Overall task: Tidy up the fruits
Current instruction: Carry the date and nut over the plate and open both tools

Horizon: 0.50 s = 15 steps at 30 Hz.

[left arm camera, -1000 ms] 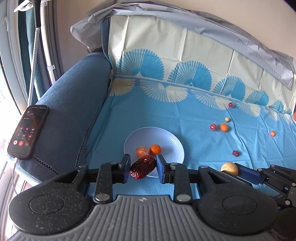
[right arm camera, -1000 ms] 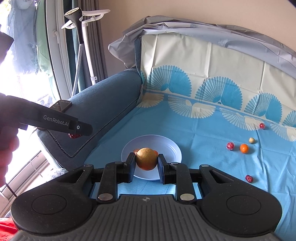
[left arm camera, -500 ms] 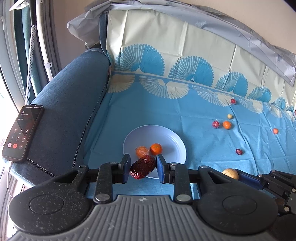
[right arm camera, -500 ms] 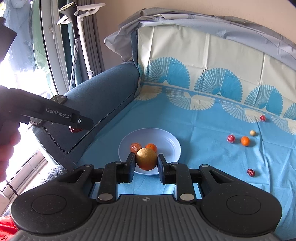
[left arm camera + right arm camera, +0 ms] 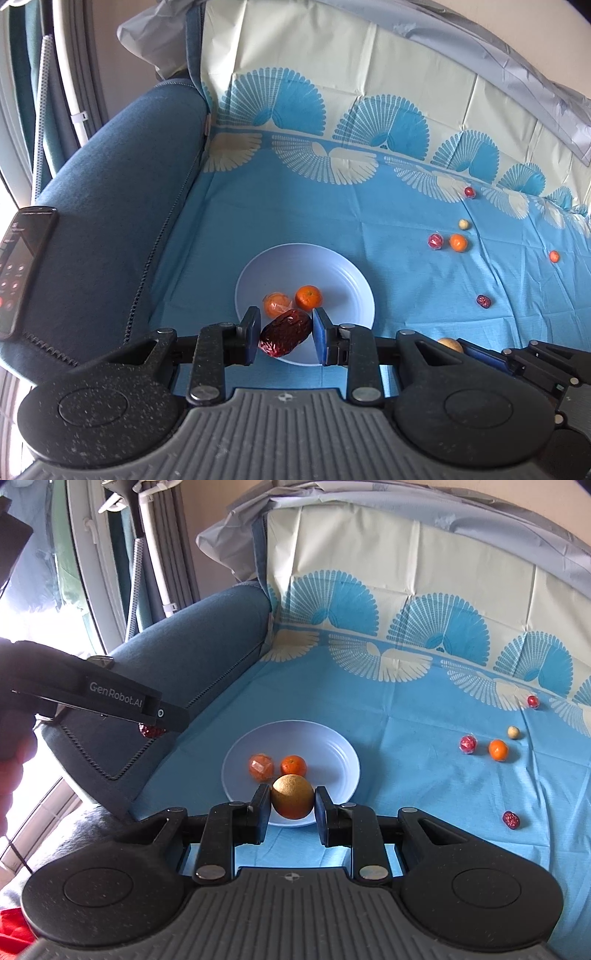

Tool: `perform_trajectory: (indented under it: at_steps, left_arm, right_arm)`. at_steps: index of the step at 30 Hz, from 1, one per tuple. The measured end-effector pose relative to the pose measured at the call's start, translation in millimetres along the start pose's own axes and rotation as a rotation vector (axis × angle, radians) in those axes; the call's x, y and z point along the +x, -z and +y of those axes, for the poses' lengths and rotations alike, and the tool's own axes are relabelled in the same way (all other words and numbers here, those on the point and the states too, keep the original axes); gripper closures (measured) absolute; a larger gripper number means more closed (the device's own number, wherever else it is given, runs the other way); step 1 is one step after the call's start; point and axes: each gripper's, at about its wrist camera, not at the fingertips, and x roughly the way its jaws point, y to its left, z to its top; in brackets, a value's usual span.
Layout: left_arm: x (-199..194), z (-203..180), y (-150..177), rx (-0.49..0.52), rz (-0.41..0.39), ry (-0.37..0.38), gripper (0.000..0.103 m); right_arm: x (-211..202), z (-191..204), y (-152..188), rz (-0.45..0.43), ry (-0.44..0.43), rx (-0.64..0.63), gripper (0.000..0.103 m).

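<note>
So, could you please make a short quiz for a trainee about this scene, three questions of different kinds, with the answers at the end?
1. True or false: the plate is empty.
2. Which tongs grip the dark red date? A) left tongs B) right tongs C) neither
3. Fill in: the right tongs are shut on a round ____ fruit.

Key
1. False: a small orange and a wrapped orange piece lie on it.
2. A
3. Yellow-brown.
</note>
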Motion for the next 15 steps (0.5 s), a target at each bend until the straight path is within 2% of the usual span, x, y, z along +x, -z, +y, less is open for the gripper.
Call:
perform_trajectory:
  at_steps: [15]
  left_arm:
    - [85.8, -14.5, -21.2, 0.021, 0.097, 0.006, 0.07]
  right_arm:
    - [74.0, -29.7, -7.1, 0.069, 0.024, 0.042, 0.076]
